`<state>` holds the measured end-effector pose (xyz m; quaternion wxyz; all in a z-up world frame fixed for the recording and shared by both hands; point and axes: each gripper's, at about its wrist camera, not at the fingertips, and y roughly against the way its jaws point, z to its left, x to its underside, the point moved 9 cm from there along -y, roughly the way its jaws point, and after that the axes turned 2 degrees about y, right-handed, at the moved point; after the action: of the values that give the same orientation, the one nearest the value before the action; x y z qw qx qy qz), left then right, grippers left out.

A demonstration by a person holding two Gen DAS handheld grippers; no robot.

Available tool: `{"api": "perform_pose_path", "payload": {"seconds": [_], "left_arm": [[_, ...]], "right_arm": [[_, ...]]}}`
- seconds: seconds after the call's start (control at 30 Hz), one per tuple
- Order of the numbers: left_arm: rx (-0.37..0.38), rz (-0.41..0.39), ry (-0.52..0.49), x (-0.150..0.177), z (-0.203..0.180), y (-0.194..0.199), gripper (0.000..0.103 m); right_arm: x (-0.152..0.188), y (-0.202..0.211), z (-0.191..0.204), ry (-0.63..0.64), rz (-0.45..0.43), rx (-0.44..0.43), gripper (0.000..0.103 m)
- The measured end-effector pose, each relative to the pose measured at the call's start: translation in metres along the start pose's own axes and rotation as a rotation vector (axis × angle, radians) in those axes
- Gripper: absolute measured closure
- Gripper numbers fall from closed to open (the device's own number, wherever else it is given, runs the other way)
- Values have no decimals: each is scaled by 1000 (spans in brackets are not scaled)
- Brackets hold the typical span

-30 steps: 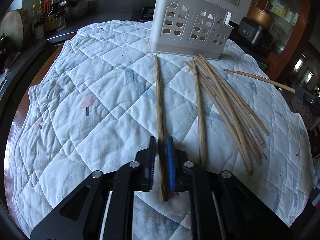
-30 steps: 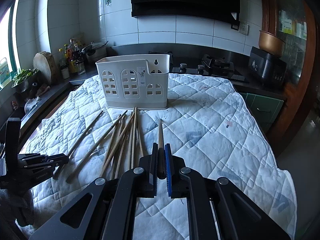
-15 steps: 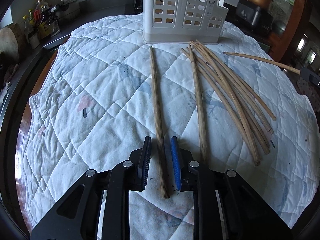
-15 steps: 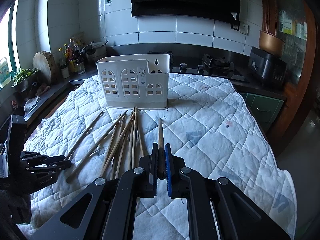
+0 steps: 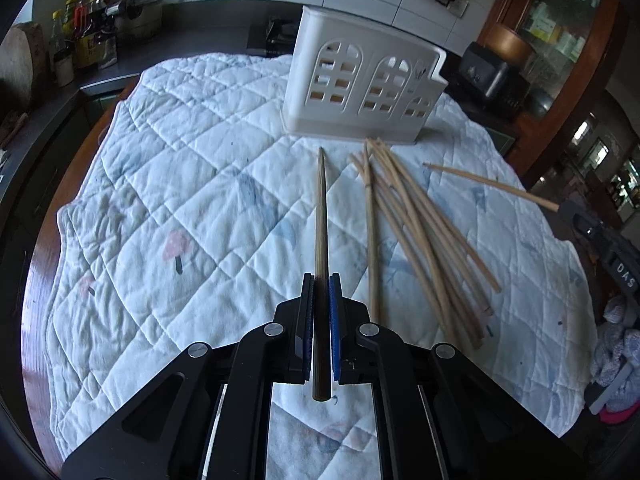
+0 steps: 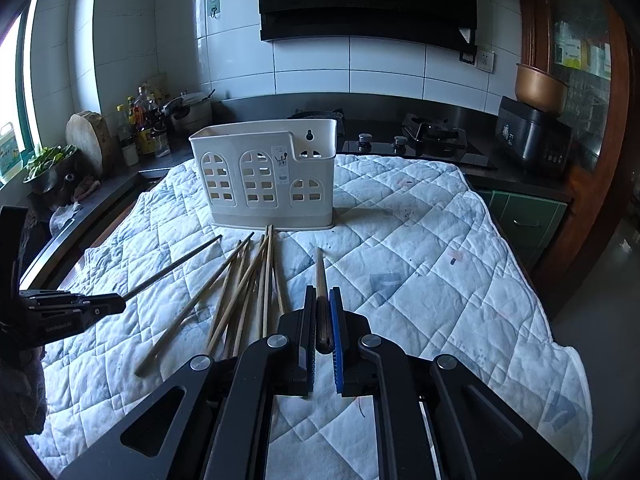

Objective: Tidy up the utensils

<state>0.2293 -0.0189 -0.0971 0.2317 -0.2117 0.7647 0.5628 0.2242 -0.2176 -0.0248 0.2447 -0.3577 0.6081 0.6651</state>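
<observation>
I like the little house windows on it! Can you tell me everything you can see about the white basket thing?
The white utensil holder looks like smooth plastic. It stands upright on the quilted cloth, at the far end. Its front has three arched window-like cutouts with square holes, the rightmost shorter. The rim steps down on the right, and the taller back wall has a keyhole hanging slot. A small sticker sits on the front. A low lip runs around its base. The loose chopsticks point at it, their tips close to its base. No hand-held gripper touches it.
</observation>
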Motion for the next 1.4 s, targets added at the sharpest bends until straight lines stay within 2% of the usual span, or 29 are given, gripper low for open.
{"api": "perform_pose_path", "payload": {"seconds": [0.17,0.43,0.6,0.87,1.03,1.23,1.27,1.3,1.33,1.4], "left_arm": [[34,-78,5,-25,-5,18,97],[28,-122,-48,-58,-12,31,97],[4,-141,-101,-88,-19,39,98],[19,-169,-146,-123,-33,57,98],[21,-140,-144,-105,-24,50,98],[5,-75,-159,-53,-8,22,93],[6,-56,-162,-43,-6,15,89],[4,-39,-162,-34,-4,9,73],[-5,-30,-160,-26,-1,3,61],[-11,-14,-163,-11,2,-7,62]], "right_arm": [[-17,5,2,14,-31,-3,96],[-54,12,6,42,-58,-41,96],[-91,12,0,53,-48,-76,96],[-160,22,-3,102,-74,-78,96],[-185,30,-3,127,-107,-54,96],[-186,45,-1,128,-150,-60,96],[-184,47,-1,131,-153,-59,96],[-183,47,1,136,-154,-58,96],[-182,48,2,138,-154,-59,96],[-180,50,5,147,-156,-56,96]]}}
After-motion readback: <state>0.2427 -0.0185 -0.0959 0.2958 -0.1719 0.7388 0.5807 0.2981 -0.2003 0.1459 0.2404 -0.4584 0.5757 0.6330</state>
